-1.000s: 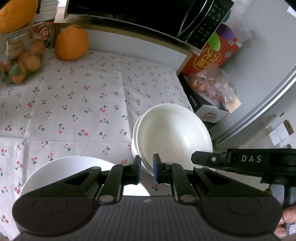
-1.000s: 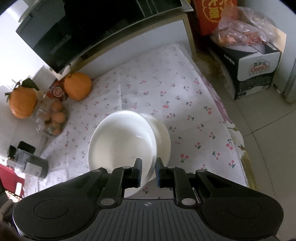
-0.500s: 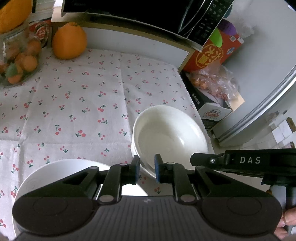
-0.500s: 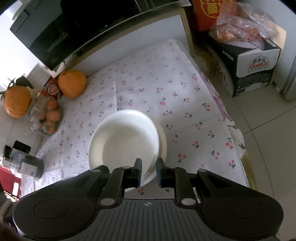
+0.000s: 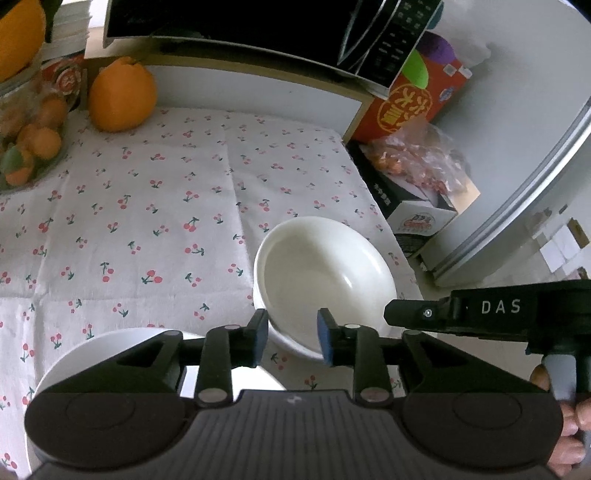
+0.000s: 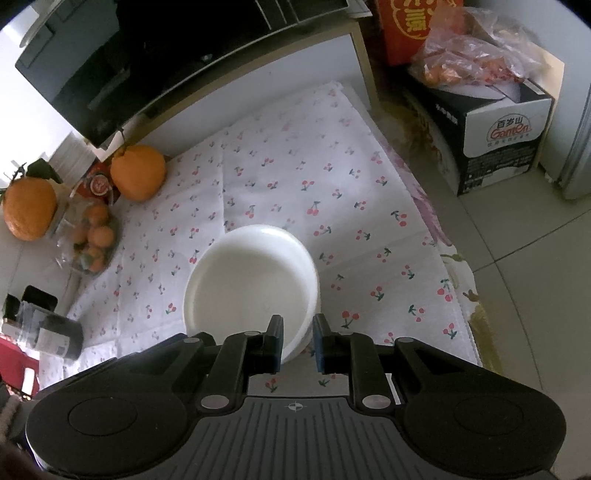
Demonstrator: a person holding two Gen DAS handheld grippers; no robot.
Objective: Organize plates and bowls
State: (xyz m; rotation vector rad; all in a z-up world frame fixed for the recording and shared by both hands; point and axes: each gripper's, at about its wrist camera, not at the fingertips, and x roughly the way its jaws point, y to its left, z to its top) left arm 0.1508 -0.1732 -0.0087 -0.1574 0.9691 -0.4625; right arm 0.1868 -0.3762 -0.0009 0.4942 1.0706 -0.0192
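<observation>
Two white bowls [image 5: 325, 280] sit nested on the cherry-print tablecloth [image 5: 147, 221] near its right edge. My left gripper [image 5: 291, 338] straddles the near rim of the top bowl; its jaws are opening and the blue pads stand clear of the rim. From the other side, my right gripper [image 6: 298, 343] straddles the rim of the same stack [image 6: 251, 288], its jaws also opening with the rim loose between them. Another white dish [image 5: 110, 347] lies at the lower left, half hidden under my left gripper.
A large orange [image 5: 122, 99] and a glass jar of small oranges [image 5: 29, 147] stand at the back left under a black microwave [image 5: 258, 26]. Off the table's right edge are a red carton [image 5: 413, 99] and a black box [image 6: 495, 110] on the floor.
The top bowl, tilted at first, has settled level into the lower bowl. Both grippers' jaws have spread apart from the rim.
</observation>
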